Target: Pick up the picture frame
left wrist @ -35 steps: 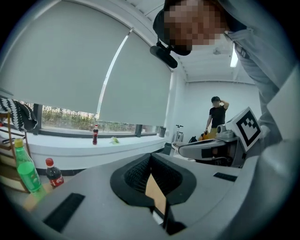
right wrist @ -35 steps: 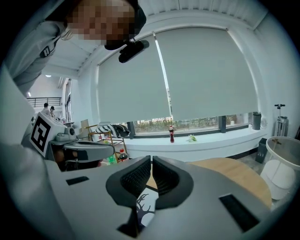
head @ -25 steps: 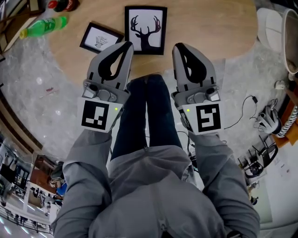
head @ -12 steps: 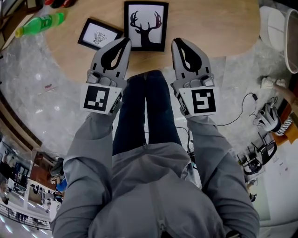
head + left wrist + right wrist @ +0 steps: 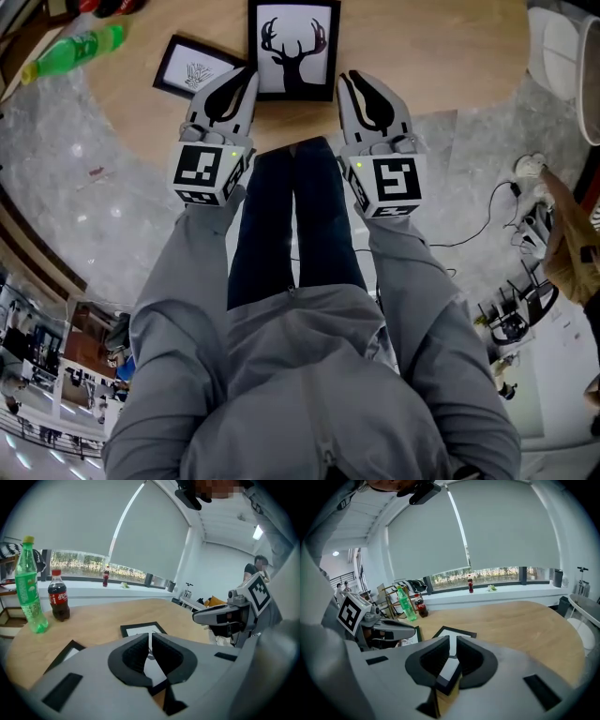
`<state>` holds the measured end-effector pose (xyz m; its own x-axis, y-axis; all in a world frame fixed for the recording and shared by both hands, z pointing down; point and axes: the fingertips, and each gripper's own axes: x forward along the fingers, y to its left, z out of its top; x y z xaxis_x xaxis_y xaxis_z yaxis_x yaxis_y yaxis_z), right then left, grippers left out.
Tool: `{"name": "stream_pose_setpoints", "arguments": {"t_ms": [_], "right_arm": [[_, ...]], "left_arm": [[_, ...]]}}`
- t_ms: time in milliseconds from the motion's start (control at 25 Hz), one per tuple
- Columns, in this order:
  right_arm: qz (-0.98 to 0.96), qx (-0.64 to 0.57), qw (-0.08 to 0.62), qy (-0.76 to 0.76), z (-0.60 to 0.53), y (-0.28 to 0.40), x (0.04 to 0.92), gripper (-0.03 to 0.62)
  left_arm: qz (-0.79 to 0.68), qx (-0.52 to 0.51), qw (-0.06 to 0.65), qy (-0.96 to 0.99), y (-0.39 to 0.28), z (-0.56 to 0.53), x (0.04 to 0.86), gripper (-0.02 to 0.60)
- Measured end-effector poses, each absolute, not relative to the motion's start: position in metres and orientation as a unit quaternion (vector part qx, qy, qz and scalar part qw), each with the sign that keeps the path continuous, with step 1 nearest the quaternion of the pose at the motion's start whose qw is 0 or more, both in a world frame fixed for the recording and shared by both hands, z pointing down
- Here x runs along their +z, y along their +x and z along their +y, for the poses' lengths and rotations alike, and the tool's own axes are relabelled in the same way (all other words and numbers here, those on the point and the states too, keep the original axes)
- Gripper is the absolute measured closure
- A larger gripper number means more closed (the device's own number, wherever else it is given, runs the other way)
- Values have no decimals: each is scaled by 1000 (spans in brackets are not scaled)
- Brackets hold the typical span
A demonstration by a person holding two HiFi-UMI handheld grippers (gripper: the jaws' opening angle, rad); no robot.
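**A:** Where is the frame they're after?

**B:** The deer picture frame [image 5: 292,49] lies flat on the wooden bench [image 5: 422,56], close to the person's edge. It has a black border around a white sheet with a black stag's head. The left tool [image 5: 246,75] sits just beside the frame's near left corner and the right tool [image 5: 349,77] just beside its near right corner. I can't tell whether either one touches it.

**A:** Are the tools gripping anything?

**B:** No. Both are clenched tight with nothing between the pads.

**A:** How would it handle?

**B:** I'd guess it's light and stiff. The front looks smooth, so probably slippery, and fragile if it's glazed. Because it lies flat, only its thin sides offer a hold. I'd open both tools and pinch the two long sides, or tip one long side up first.

**A:** Is there any writing?

**B:** Very little. Left of the deer frame is a smaller picture frame [image 5: 195,67] with a fine line drawing, and I can't read any words on it. Further left a green bottle [image 5: 70,52] lies on its side, and its label is unreadable from here. Beyond that is a cola bottle [image 5: 58,595] with white lettering on a red label, too small to read. The marker cubes [image 5: 208,173] carry only black-and-white square patterns.
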<state>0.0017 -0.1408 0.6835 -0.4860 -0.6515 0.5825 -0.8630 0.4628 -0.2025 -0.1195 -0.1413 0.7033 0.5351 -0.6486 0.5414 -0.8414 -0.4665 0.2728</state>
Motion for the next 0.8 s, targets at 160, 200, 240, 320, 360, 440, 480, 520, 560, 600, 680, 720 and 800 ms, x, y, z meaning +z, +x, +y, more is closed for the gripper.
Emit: {"name": "stream_pose_setpoints", "arguments": {"t_ms": [160,200,240,320,360,440,480,520,560,600,680,720,800], "right_arm": [[-816,257,227,465,-142,5,697,559],[-813,261,231,467,-142,5,701,559],[-810,264,235,468,-143,6,706,559],[-804,271,244,470,-143,8,717,559],[-800,275,249,471,-144,8,722,559],[-794,285,259,471,-143,9,734,559],[-790,290,264,471,-143,9,740,559],[-786,296,270,471,-142,10,746,559],[-782,302,274,470,-140,10,752,559],[-778,310,278,470,-139,11,758,559],[-771,325,283,470,-138,10,769,557],[-767,332,285,469,-137,9,774,557],[-760,344,289,469,-135,8,783,557]], "left_arm": [[-446,195,280,828,-122,-143,720,561],[-445,198,283,826,-123,-143,724,561],[-445,201,287,824,-123,-142,727,560],[-444,208,294,820,-124,-140,736,555],[-445,211,299,817,-125,-139,740,555],[-448,213,306,813,-126,-138,744,555],[-449,213,307,812,-127,-138,745,555],[-449,213,306,812,-126,-138,745,555],[-449,213,306,812,-125,-137,745,555],[-448,213,306,813,-125,-137,744,555],[-446,212,305,814,-124,-138,744,555],[-447,212,305,814,-124,-138,744,555],[-447,210,304,814,-124,-137,743,557]]}}
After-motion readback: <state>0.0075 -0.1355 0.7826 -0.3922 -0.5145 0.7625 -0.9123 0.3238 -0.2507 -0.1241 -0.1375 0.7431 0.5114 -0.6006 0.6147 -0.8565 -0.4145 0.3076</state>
